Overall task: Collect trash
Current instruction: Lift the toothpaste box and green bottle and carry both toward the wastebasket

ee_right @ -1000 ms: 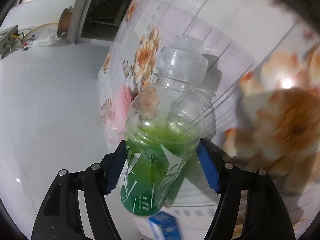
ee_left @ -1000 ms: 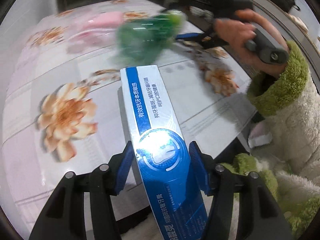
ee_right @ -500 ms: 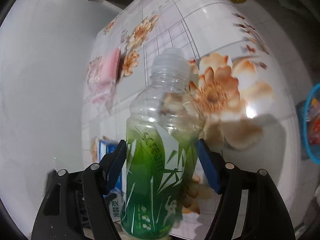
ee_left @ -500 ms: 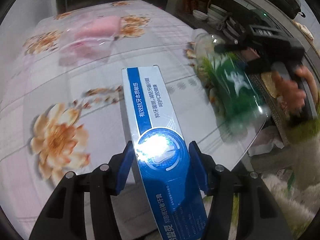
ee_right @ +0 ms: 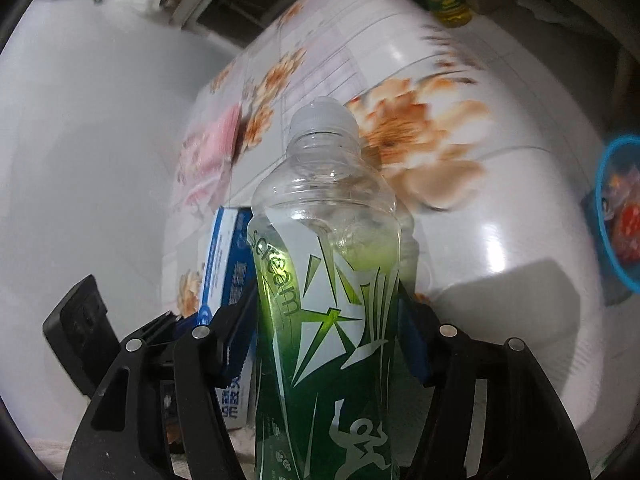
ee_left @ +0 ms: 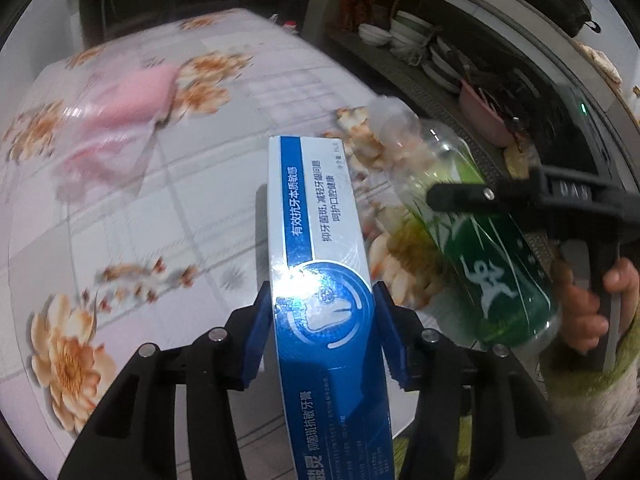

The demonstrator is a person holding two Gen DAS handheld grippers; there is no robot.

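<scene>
Left tongs (ee_left: 320, 336) pinch a long blue-and-white cardboard toothpaste box (ee_left: 320, 264) above the floral-patterned worktop (ee_left: 168, 216). Right tongs (ee_right: 328, 320) clamp a clear plastic bottle with green label (ee_right: 328, 280) just beside it. A pink plastic-wrapped packet (ee_left: 120, 120) lies on the worktop.

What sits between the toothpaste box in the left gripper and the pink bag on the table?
Only bare floral tablecloth. In the left wrist view, nothing lies between the toothpaste box, clamped in the left gripper, and the pink bag.
</scene>
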